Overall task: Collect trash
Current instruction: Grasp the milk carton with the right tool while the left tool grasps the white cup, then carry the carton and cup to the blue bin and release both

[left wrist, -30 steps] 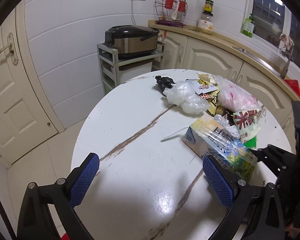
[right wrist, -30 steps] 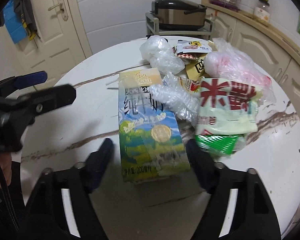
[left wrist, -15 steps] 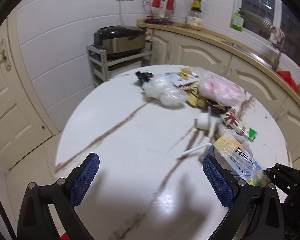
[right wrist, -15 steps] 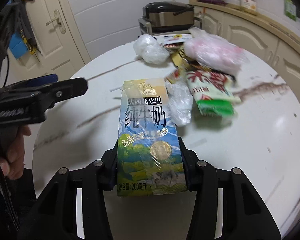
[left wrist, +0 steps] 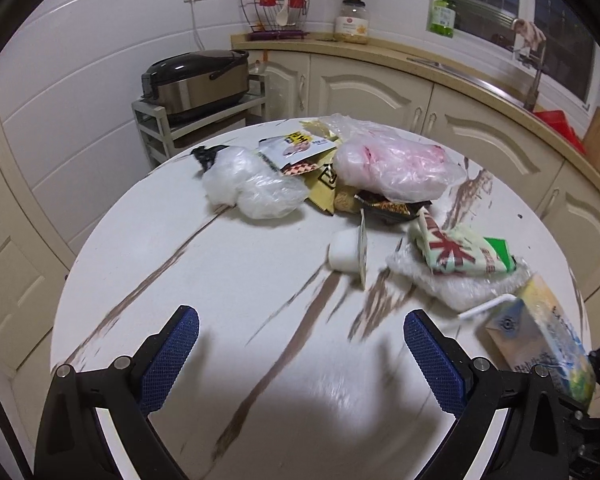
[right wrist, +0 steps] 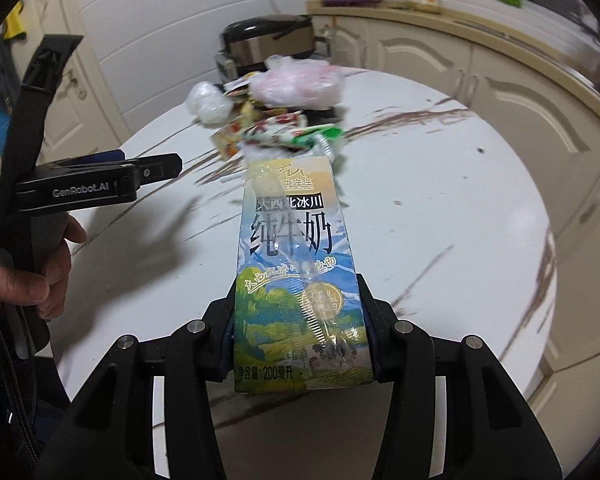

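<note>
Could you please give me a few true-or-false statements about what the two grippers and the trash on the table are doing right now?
1. The right gripper has its jaws shut on the milk carton. True.
2. The left gripper holds a plastic bag. False: its jaws are open and hold nothing.
3. A white straw sticks out of the carton's top. True.
4. The pink plastic bag lies alone at the near edge of the table. False: it sits in the trash pile on the far side.
5. The small white cup stands upright. False: it lies on its side.
</note>
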Motion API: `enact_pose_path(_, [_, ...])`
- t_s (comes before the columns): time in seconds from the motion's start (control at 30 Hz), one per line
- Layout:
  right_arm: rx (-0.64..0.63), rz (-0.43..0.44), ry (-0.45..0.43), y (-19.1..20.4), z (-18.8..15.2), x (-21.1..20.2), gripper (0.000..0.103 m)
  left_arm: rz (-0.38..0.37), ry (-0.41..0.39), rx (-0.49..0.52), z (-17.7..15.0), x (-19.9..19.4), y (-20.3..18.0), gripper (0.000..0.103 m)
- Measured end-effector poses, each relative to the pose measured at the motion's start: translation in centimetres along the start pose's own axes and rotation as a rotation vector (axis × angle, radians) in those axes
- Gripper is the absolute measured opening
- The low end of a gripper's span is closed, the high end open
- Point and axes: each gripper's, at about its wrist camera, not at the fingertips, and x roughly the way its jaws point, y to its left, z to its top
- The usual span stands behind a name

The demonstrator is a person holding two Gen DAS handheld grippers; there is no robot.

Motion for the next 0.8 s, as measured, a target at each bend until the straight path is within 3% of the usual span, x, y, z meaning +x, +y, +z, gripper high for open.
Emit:
enact_pose_path(0.17, [0.039, -0.018, -0.013, -1.2, 0.9, 0.3, 0.046, 0.002, 0.021, 0.014, 2.2, 3.6, -0.7, 0.097])
enact_pose_path(0.27, [0.053, -0.014, -0.019, -1.8, 1.1, 0.5, 0.046, -0.011, 0.066, 0.021, 3.3, 6.3, -1.1, 0.078])
enact_pose_path(0.33, [0.068, -0.011, -0.027, -2.4, 1.2, 0.4, 0.046, -0.013, 0.060, 0.032, 3.8, 7.2, -1.4, 0.073])
enact_pose_path(0.37, [0.080, -0.007, -0.035, -2.8, 1.3, 0.2, 0.046, -0.025, 0.058, 0.036, 4.0, 7.4, -1.4, 0.066])
enact_pose_path(0.43, [0.096, -0.007, -0.045, -3.2, 1.4, -0.1, 0.046, -0.040, 0.051, 0.038, 4.3, 7.6, -1.4, 0.044])
enact_pose_path(0.47, [0.103, -0.011, -0.050, -3.4, 1.5, -0.2, 0.046, -0.046, 0.048, 0.038, 4.5, 7.6, -1.4, 0.026])
enact_pose_path(0.5, [0.110, -0.013, -0.056, -3.6, 1.5, -0.4, 0.046, -0.057, 0.051, 0.038, 4.5, 7.6, -1.3, 0.022])
enact_pose_path(0.8, [0.151, -0.006, -0.102, -4.2, 1.7, -1.7, 0.046, -0.100, 0.035, 0.029, 2.2, 4.1, -0.5, 0.018])
